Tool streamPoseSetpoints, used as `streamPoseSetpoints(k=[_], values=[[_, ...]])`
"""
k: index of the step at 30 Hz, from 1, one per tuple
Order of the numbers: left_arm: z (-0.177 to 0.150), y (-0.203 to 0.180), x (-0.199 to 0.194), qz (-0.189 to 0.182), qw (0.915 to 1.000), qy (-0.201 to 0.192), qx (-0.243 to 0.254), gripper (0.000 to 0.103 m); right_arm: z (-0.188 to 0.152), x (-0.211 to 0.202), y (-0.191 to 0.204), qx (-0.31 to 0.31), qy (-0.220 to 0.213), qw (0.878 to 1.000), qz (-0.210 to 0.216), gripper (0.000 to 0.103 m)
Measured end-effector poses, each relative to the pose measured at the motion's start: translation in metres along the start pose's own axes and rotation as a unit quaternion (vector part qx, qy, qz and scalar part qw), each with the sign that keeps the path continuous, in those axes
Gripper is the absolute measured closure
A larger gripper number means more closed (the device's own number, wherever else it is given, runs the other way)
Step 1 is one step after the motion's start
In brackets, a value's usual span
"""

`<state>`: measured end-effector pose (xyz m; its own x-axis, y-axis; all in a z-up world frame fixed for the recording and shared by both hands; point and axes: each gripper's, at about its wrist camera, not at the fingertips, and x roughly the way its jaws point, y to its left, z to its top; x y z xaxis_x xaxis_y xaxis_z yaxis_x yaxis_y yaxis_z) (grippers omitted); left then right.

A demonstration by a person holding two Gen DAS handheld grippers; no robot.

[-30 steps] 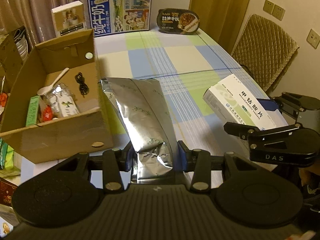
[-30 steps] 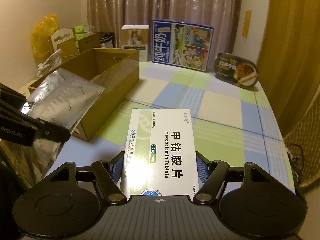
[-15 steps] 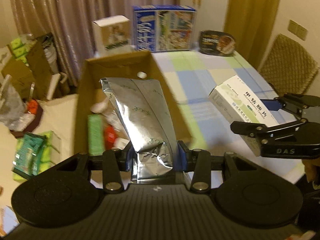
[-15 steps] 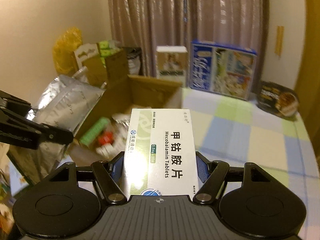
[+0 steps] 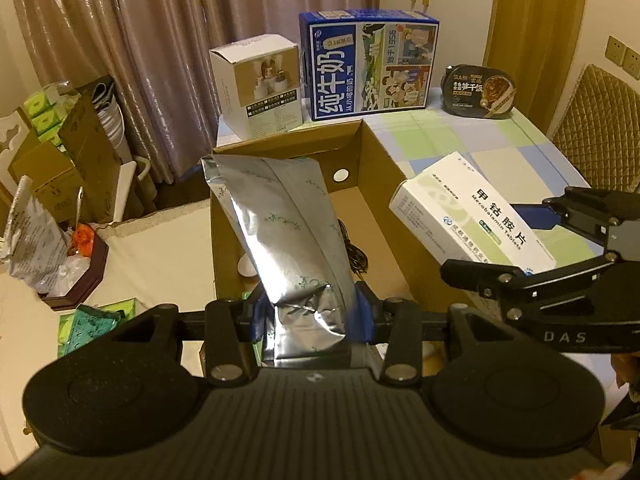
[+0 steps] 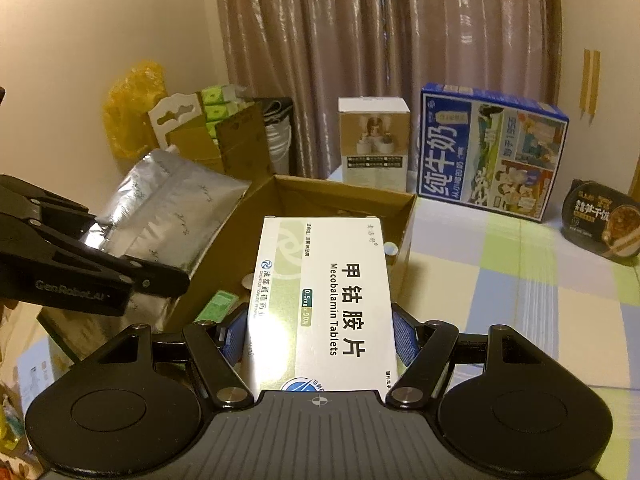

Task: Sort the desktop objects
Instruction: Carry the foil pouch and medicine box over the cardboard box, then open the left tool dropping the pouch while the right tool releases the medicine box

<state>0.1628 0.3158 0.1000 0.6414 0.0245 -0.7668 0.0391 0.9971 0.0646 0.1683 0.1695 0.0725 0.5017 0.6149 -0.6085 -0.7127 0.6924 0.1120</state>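
Observation:
My left gripper (image 5: 310,314) is shut on a silver foil pouch (image 5: 280,224) and holds it in the air over the open cardboard box (image 5: 380,152). My right gripper (image 6: 318,338) is shut on a white Mecobalamin tablet box (image 6: 328,296) and holds it above the same cardboard box (image 6: 344,196). The tablet box also shows at the right of the left wrist view (image 5: 468,216). The pouch shows at the left of the right wrist view (image 6: 168,208). Inside the cardboard box lie a black cable (image 5: 356,256) and small items, mostly hidden.
A blue milk carton (image 5: 368,64), a white carton (image 5: 260,84) and a dark instant-meal tub (image 5: 480,92) stand at the table's far edge by the curtain. Cardboard boxes and bags (image 5: 60,168) crowd the left side. A quilted chair (image 5: 596,120) is at the right.
Both grippers have swung left and forward with their loads, from over the checked tablecloth to above the cardboard box. Both grips are unchanged.

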Motion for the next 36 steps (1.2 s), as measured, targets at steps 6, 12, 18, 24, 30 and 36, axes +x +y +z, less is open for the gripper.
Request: streamPoseSetpoints(k=[6, 12, 18, 24, 30, 36], values=[[0.000, 0.016, 0.033, -0.009, 0.9997, -0.001, -0.023, 0.055, -0.001, 0.015, -0.008, -0.001, 0.009, 1.000, -0.009, 0.035], [-0.010, 0.025, 0.034, 0.005, 0.9997, -0.008, -0.025, 0.055, -0.003, 0.023, -0.011, 0.003, 0.012, 1.000, -0.006, 0.035], [-0.017, 0.037, 0.018, 0.028, 0.9986, -0.028, -0.035, 0.048, 0.000, 0.034, -0.005, 0.015, 0.018, 1.000, 0.009, 0.035], [-0.024, 0.046, 0.001, 0.037, 0.9970, -0.045, -0.051, 0.044, 0.015, 0.042, -0.002, 0.057, 0.005, 0.997, 0.048, 0.027], [-0.043, 0.047, -0.013, 0.035, 0.9949, -0.054, -0.078, 0.026, 0.016, 0.022, -0.010, 0.044, -0.014, 0.999, 0.024, 0.016], [-0.069, 0.034, -0.036, 0.054, 0.9897, -0.064, -0.116, 0.012, -0.015, -0.008, -0.022, 0.070, -0.002, 0.997, 0.016, 0.006]])
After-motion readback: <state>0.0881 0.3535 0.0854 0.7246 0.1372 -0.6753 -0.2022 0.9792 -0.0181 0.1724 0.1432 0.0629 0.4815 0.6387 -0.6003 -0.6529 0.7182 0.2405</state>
